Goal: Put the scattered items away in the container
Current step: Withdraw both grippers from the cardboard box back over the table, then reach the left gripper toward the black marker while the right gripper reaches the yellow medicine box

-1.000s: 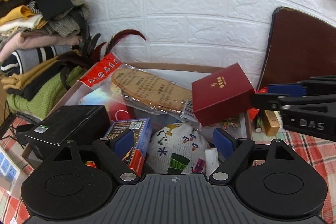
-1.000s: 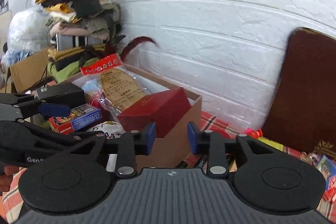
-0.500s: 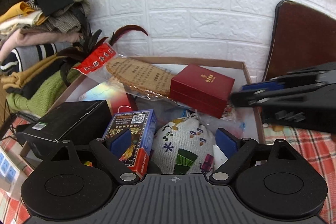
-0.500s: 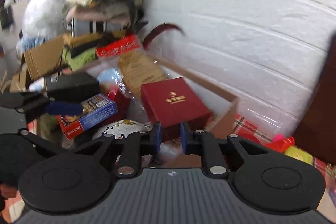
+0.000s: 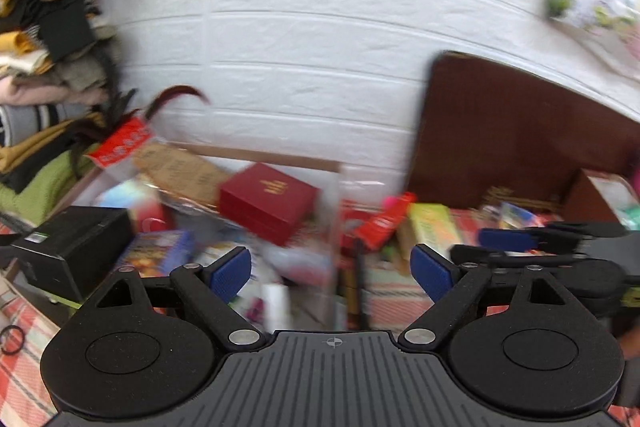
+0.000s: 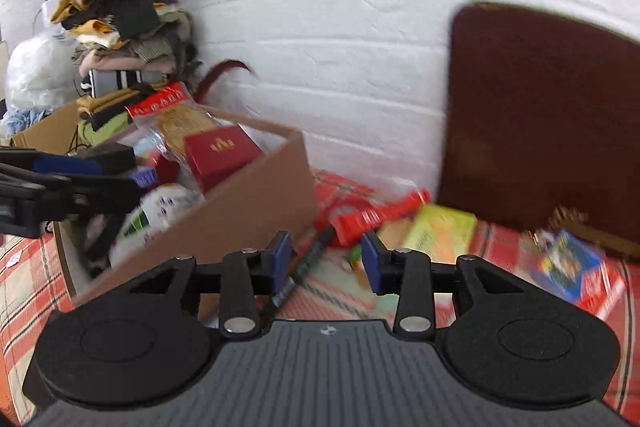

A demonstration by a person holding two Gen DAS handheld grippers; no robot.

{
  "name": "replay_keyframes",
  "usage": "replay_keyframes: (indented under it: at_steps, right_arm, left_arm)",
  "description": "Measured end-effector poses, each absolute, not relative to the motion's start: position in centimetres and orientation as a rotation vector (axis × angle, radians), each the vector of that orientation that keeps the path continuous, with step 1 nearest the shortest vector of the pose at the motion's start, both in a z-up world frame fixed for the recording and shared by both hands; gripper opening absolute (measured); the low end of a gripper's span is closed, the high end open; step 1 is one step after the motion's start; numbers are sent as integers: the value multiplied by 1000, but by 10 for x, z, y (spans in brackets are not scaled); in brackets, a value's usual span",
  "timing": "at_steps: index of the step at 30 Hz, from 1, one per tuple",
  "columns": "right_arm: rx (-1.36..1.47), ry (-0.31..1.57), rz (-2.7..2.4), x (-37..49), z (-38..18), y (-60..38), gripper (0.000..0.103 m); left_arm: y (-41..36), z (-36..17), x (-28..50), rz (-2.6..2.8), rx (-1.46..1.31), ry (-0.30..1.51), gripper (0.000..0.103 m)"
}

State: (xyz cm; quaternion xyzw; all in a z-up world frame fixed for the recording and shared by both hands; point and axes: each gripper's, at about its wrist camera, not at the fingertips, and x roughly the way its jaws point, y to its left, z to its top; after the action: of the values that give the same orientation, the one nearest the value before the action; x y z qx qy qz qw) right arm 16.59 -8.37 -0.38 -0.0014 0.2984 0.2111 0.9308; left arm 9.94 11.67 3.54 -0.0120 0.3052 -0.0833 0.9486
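Left gripper [image 5: 331,269] spread wide, nothing between its pads, hanging over the near edge of the cardboard box [image 6: 256,203]. Red gift box [image 5: 268,203] lies inside, ahead and slightly left of it. Right gripper [image 6: 326,263] empty, jaws opening, over the checked cloth [image 6: 348,291] just right of the box; red packet [image 6: 380,215] and yellow-green carton [image 6: 440,231] ahead of it.

A red and white check is seen on the cloth [image 6: 24,291] over the surface. The cardboard box [image 6: 248,211] is brown. A dark red box [image 6: 218,153] with gold lettering is seen, and a black box [image 5: 72,247]. The wall [image 5: 320,47] is white brick. Blue pads [image 6: 280,259] are seen on the black tongs [image 6: 326,261].
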Motion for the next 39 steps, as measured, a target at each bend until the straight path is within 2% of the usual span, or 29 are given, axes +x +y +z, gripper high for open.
replay_keyframes:
  at_steps: [6, 12, 23, 28, 39]
  right_arm:
    - [36, 667, 393, 154, -28, -111, 52]
    - [51, 712, 390, 151, -46, -122, 53]
    - [31, 753, 421, 162, -62, -113, 53]
    - [0, 766, 438, 169, -67, -106, 57]
    - [-72, 794, 546, 194, -73, -67, 57]
  left_arm:
    - [76, -1, 78, -233, -45, 660, 93]
    - [41, -55, 68, -131, 123, 624, 91]
    - [42, -86, 86, -182, 75, 685, 89]
    - [46, -106, 96, -180, 42, 715, 86]
    - [51, -122, 107, -224, 22, 700, 86]
